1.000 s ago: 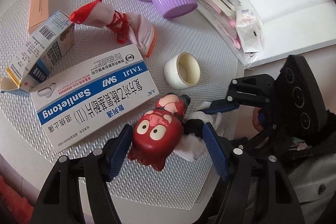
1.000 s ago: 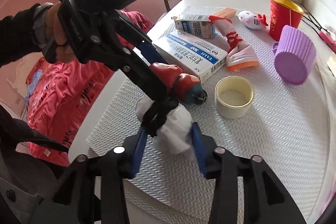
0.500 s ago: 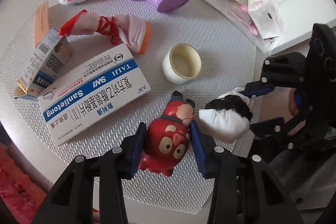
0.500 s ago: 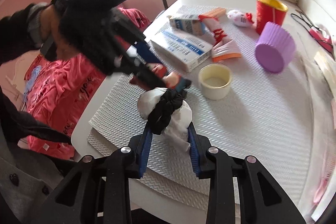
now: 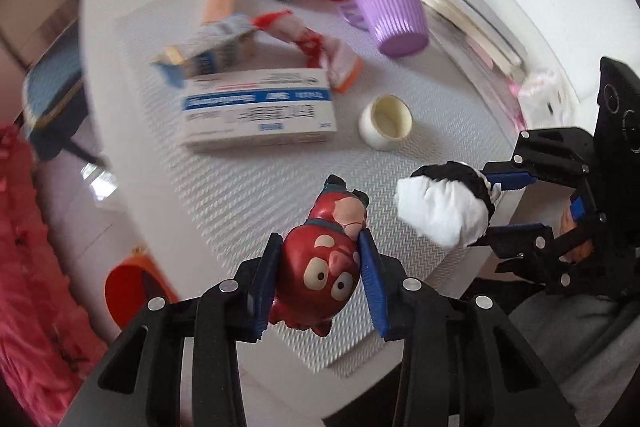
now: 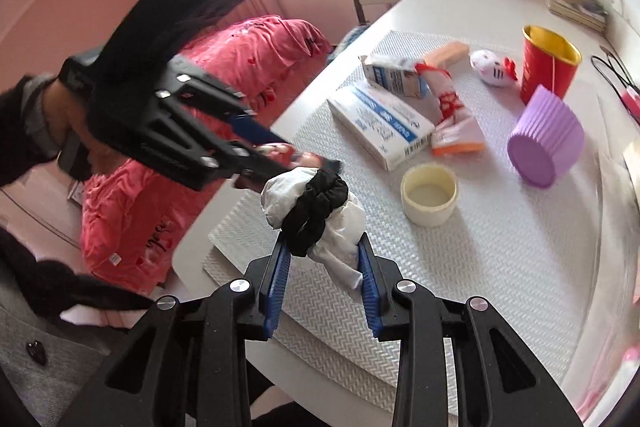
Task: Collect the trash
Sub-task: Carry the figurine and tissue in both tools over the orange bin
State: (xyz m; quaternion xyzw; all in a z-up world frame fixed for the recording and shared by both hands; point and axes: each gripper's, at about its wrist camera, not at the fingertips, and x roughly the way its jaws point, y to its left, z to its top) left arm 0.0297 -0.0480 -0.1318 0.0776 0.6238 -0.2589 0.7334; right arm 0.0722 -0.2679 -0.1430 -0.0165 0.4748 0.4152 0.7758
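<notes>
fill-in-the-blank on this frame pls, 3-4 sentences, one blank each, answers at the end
1. The left claw is closing on a ____ toy figure.
2. The right claw grips a white wad wrapped in a ____ scrunchie.
3. The purple ribbed cup on the mat lies on its ____.
4. The small cream cup stands ____.

Missing words: red; black; side; upright

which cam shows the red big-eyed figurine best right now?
Left wrist view. The glossy red big-eyed figurine sits centred and sharp between the closing left tongs, pads pressing its sides, face fully visible. In the right wrist view only a blurred red sliver shows, behind the tongs' black frame and the white wad with a black scrunchie.
</notes>
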